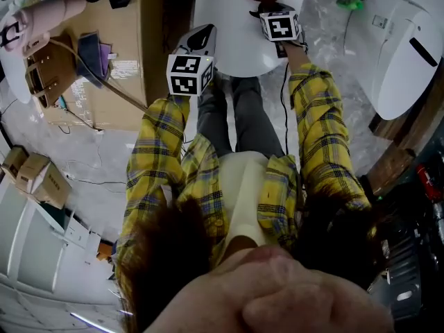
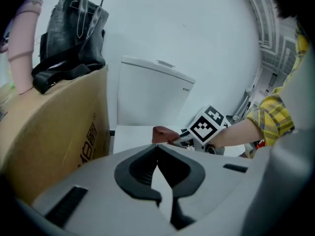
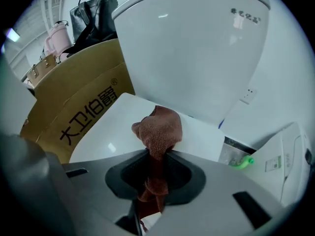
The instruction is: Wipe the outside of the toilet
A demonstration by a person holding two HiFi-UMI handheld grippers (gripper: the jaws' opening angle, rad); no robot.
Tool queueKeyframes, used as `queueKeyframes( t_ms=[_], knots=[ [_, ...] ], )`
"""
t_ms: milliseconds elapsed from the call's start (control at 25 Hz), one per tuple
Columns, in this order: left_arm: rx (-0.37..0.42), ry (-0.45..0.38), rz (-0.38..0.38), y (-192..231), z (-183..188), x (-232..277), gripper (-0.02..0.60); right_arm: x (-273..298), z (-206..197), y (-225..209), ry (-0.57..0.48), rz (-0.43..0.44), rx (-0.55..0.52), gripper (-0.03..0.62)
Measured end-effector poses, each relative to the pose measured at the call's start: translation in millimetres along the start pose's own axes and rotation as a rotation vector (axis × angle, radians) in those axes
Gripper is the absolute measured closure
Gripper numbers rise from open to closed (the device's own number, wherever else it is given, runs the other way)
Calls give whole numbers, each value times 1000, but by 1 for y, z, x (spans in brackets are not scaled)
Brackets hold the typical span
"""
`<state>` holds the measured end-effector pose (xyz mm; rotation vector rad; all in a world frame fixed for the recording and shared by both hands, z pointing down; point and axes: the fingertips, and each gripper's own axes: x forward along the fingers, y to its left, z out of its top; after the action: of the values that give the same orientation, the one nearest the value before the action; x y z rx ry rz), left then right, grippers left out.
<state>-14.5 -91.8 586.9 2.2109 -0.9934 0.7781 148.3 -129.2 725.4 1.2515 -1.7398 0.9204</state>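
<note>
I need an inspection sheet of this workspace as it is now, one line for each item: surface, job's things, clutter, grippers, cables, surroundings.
Surface: white toilet seat lid, closed and glossy.
Job's things: brown terry cloth, bunched, its free end seemingly resting on the lid; white toilet tank behind the lid.
Clutter: brown cardboard box beside the toilet, with a black leather handbag on top.
Grippers: left gripper shut and empty, at the lid's edge; right gripper shut on the cloth.
Cables: thin dark cable hanging below the right gripper.
Surroundings: second white toilet at the person's right.
</note>
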Motion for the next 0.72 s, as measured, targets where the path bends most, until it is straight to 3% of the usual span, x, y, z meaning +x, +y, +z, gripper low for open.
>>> queueKeyframes(
  t_ms=[440, 720],
  knots=[
    [53, 0, -29, -14, 10, 11, 572, -29, -18, -34, -66, -112, 38, 510],
    [43, -11, -10, -6, 8, 3, 572, -54, 1, -7, -205, -74, 0, 510]
  ],
)
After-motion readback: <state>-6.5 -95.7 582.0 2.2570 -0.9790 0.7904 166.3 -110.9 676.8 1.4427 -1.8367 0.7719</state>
